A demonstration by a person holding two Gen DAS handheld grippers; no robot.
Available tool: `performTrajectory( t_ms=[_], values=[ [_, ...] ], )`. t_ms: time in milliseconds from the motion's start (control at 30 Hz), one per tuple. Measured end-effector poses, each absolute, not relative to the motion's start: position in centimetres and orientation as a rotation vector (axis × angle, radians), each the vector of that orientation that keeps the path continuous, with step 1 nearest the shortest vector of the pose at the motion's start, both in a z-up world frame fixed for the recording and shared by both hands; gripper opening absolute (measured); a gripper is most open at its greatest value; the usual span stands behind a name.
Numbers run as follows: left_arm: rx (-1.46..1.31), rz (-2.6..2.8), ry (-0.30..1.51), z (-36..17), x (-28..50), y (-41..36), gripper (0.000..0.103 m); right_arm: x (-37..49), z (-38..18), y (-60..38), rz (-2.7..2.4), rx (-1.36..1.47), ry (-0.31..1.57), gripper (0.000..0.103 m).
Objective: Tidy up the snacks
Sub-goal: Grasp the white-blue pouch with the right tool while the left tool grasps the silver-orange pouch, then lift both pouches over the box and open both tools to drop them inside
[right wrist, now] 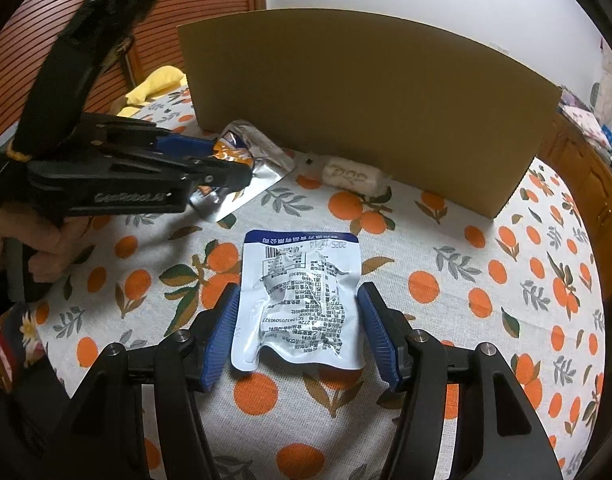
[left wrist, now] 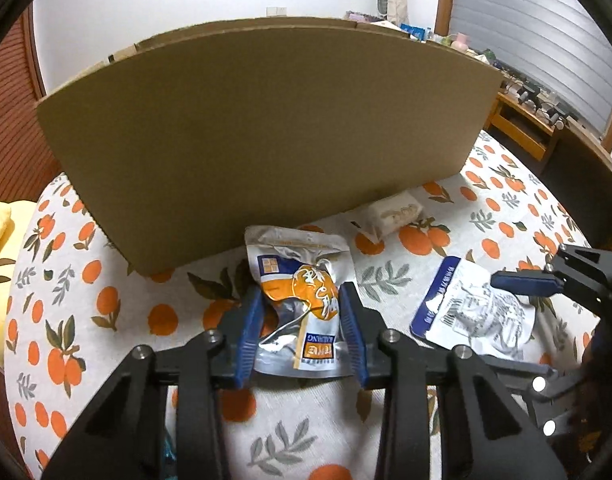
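The left hand-held gripper (left wrist: 301,320) tilts steeply down toward the bench (left wrist: 105,360), its blue pads (left wrist: 247,332) pinching the orange pouch (left wrist: 301,300) by its sides; the foil buckles between them. In the right wrist view a hand (right wrist: 45,248) curls round that gripper's grip at the left edge, and the tool reaches in from there with the pouch's lower end lifted off the cloth.

The right hand-held gripper (right wrist: 299,332) also points steeply down, its fingers spread to either side of the white pouch (right wrist: 295,300). The left pad (right wrist: 221,340) lies just against the pouch's edge; the right pad stands apart from it. The pouch lies flat on the bench, printed back up.

Beyond both grippers, a small pale packet (right wrist: 352,176) lies on the cloth just before the cardboard box (right wrist: 366,112). The box stands upright across the far side of the bench. A yellow cloth (right wrist: 153,84) shows past its left end.
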State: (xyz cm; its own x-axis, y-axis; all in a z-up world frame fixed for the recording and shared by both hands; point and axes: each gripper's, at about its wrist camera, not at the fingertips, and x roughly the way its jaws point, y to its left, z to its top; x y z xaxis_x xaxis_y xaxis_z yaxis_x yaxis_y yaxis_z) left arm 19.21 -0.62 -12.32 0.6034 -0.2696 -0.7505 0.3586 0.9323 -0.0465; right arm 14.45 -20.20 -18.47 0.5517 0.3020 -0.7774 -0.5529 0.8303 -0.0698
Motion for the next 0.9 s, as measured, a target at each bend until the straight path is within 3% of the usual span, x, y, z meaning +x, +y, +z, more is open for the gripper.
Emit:
performTrajectory(
  t_ms=[533,900],
  values=[
    [0.092,-0.388,0.775,-10.4,16.4,-1.0,0.026,14.3,-18.4,-20.1,0.511,-0.334,0.838,0.059],
    [0.091,-0.396,0.750,-9.4,15.4,-0.8,0.026,14.2,-17.9,-20.4,0.498,-0.305,0.810,0.059]
  ],
)
